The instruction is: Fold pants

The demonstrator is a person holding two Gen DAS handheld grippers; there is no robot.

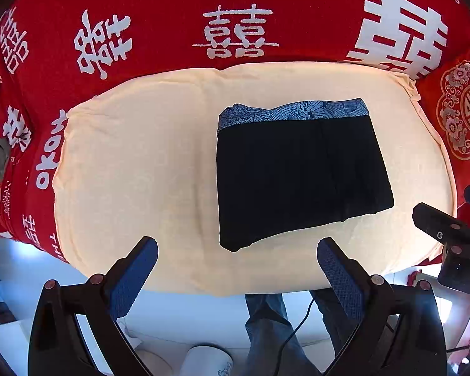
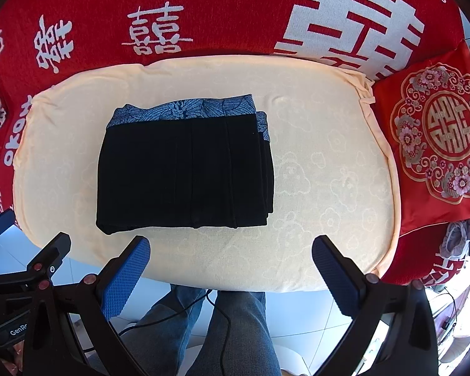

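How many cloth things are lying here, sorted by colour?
Black: 1, the folded black pants with a blue patterned waistband.
Cream: 1, the cream embossed cloth pad beneath them.
Red: 2, the red blanket with white characters and the red embroidered cushion.
Total: 4.

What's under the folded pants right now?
The pants lie on the cream cushion, which sits on the red blanket. The cushion patch beneath them is covered, so anything there is hidden.
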